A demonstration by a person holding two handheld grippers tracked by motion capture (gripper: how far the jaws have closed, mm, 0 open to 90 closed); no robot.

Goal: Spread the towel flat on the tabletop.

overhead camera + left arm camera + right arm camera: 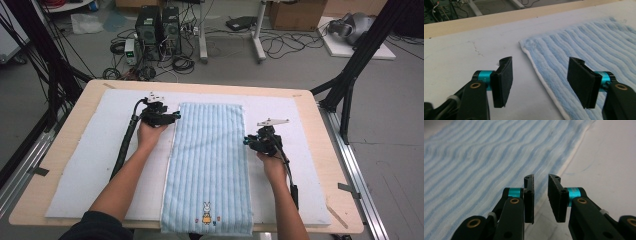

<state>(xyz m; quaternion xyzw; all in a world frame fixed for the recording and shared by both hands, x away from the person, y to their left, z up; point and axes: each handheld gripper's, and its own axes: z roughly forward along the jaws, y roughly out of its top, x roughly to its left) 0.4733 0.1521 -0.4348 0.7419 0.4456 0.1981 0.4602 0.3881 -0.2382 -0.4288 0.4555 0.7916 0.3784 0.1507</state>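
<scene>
A long blue striped towel (207, 170) lies flat down the middle of the white mat (90, 165) on the counter (60, 145) — its near end hangs a little over the counter's near edge and shows a small bunny picture (206, 213). The left tool (172, 117) is at the towel's far left corner, jaws wide apart, one on each side of the towel's edge, holding nothing. The right tool (246, 141) is at the towel's right edge — its jaws stand close together with a small gap, and nothing is pinched between them.

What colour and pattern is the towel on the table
Light blue with white lengthwise stripes on the towel; clearest in the high view.
</scene>
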